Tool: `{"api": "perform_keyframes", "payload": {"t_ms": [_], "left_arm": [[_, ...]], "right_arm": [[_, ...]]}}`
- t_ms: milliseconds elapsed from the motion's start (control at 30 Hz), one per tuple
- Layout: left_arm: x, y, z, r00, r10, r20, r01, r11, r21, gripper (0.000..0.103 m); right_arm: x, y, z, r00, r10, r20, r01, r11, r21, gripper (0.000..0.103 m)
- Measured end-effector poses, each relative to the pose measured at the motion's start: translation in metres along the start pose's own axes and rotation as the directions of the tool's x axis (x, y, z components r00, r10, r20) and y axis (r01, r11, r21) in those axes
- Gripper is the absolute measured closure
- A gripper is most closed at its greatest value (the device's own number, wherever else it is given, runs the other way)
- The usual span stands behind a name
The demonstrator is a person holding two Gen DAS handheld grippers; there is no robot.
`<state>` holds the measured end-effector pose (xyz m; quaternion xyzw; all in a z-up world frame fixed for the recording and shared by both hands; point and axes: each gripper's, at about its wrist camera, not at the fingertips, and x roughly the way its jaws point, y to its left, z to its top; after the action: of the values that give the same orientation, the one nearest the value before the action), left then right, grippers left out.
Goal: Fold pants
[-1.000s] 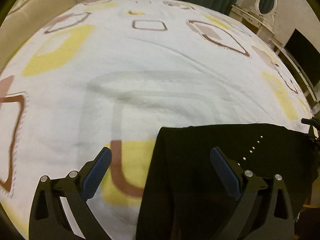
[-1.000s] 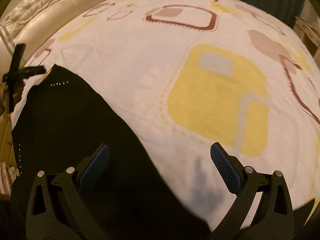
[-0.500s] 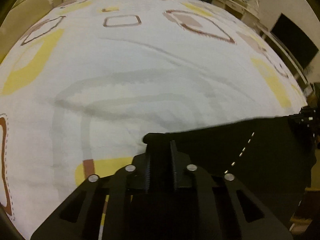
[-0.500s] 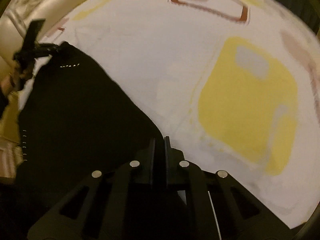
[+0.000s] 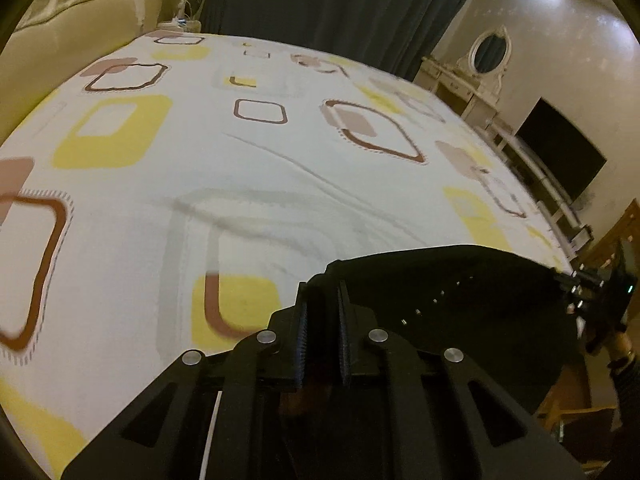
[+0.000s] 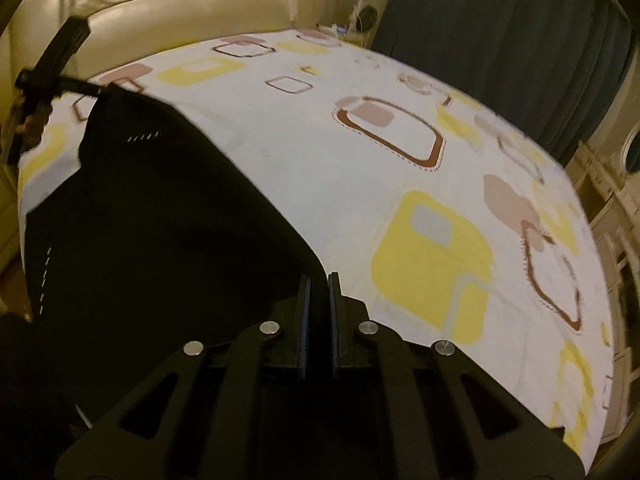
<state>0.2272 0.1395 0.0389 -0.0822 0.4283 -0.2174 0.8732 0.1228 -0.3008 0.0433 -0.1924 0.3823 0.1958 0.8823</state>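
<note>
Out on the left side, the left gripper (image 5: 322, 300) is clenched tight on one corner of the pants (image 5: 460, 300), dark cloth pinched right between the ridged pads, and that corner looks raised off the bed (image 5: 240, 160). Moving along the top edge, the black fabric stretches in a taut line between the two holds, with a short row of pale stitches catching the light near the left corner and another run of them down the left side. Over on the right, the right gripper (image 6: 318, 300) is squeezed shut on the opposite corner of the same edge, and from its camera the pants (image 6: 160, 240) fill the lower left while the patterned bedsheet runs clear to the right. So where are we? Early, by the look of it: both corners are secured and the garment is held up along one edge, but no fold is visible yet, and the rest of the cloth hangs down toward the near edge of the bed and out of sight. Still to come, I'd judge, is laying it flat on the sheet, then the folding itself. The pants read as plain, matte black, soft and limp, sagging a little between the grips; how the legs lie below I cannot tell.
</note>
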Motion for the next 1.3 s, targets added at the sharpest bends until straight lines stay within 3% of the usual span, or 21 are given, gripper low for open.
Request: {"api": "perform_keyframes", "payload": {"t_ms": [167, 367, 733, 1200, 1300], "left_arm": [[-0.034, -0.011, -0.035, 1.0, -0.017, 0.015, 0.017, 1.0, -0.015, 0.09], [-0.061, -0.019, -0.088, 1.0, -0.004, -0.008, 0.004, 1.0, -0.014, 0.09], [-0.053, -0.003, -0.168, 0.996, 0.016, -0.091, -0.026, 0.993, -0.112, 0.093], [-0.041, 0.009, -0.194, 0.99, 0.048, -0.136, -0.069, 0.984, -0.161, 0.098], [-0.05, 0.007, -0.198, 0.991, 0.051, -0.124, -0.07, 0.986, -0.154, 0.098]], "right_arm": [[-0.029, 0.033, -0.037, 1.0, -0.012, 0.026, 0.013, 0.999, -0.031, 0.096], [-0.043, 0.067, -0.078, 1.0, 0.001, -0.007, -0.002, 0.999, -0.05, 0.096], [-0.039, 0.105, -0.128, 0.995, 0.042, -0.088, -0.044, 0.999, -0.023, 0.095], [-0.037, 0.115, -0.147, 0.993, 0.057, -0.103, -0.054, 0.998, 0.026, 0.091], [-0.045, 0.109, -0.148, 0.993, 0.067, -0.094, -0.06, 0.996, 0.071, 0.074]]}}
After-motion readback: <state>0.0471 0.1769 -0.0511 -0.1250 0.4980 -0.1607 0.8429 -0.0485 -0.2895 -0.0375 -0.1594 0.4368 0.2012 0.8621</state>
